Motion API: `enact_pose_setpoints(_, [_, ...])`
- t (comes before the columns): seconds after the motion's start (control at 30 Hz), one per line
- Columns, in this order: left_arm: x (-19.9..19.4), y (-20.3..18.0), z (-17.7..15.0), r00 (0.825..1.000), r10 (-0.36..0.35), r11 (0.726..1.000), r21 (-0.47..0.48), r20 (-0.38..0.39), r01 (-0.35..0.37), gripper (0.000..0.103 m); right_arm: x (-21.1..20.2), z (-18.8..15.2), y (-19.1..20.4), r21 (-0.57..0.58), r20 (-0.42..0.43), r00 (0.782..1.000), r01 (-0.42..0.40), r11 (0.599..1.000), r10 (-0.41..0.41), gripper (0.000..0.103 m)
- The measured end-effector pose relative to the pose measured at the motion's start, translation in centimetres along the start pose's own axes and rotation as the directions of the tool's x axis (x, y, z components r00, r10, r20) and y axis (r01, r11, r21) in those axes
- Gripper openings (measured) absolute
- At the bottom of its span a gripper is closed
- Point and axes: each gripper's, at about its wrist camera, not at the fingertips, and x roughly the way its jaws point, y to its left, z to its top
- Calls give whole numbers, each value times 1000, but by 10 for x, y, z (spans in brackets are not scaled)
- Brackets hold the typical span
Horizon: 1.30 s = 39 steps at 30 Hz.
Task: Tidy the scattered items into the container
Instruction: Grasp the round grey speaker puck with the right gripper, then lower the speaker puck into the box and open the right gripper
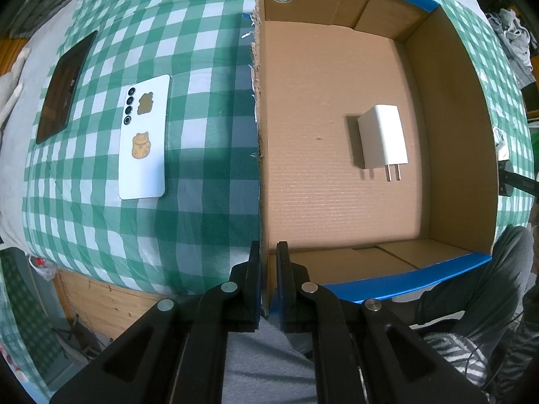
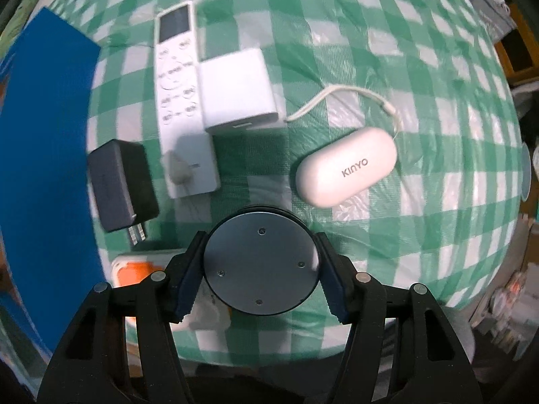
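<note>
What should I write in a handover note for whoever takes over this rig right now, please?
Left gripper: shut on the cardboard box wall, steadying it.
Right gripper: closed on a round grey disc, above the checked cloth.
Done: one white charger lies in the box.
Left: the disc; then the remote, white adapter, black charger, white KINYO case and an orange-and-white item beside the right gripper; the white phone and dark tablet on the box's other side.

Open cardboard box (image 1: pixel 454 134), white charger (image 1: pixel 382 139) flat inside, grey disc (image 2: pixel 261 264) seemingly lifted.
</note>
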Motion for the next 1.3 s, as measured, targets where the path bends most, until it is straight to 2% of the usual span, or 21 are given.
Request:
enact_pose_setpoints(0.17, [0,0,0,1000,3,1000,1,0,-3,6,-30,-6,16,-63,44,999,1,998,2,62])
enact_pose_setpoints(0.33, [0,0,0,1000,5,1000,4,-1,-5,6,-62,-8,29,-99,84,996,-33,994,42,62])
enact_pose_setpoints(0.6, [0,0,1,1000,7,1000,5,-1,-7,6,-113,-13,76,-211,147,984,-66,975,98,62])
enact_pose_setpoints(0.73, [0,0,1,1000,6,1000,4,-1,-6,6,-131,-17,113,-287,150,979,-88,954,136,62])
enact_pose_setpoints(1.03, [0,0,1,1000,7,1000,5,-1,-7,6,-109,-30,194,-438,84,984,-105,893,157,62])
enact_pose_setpoints(1.3, [0,0,1,1000,5,1000,9,2,-5,6,-74,-43,229,-479,19,991,-109,871,134,62])
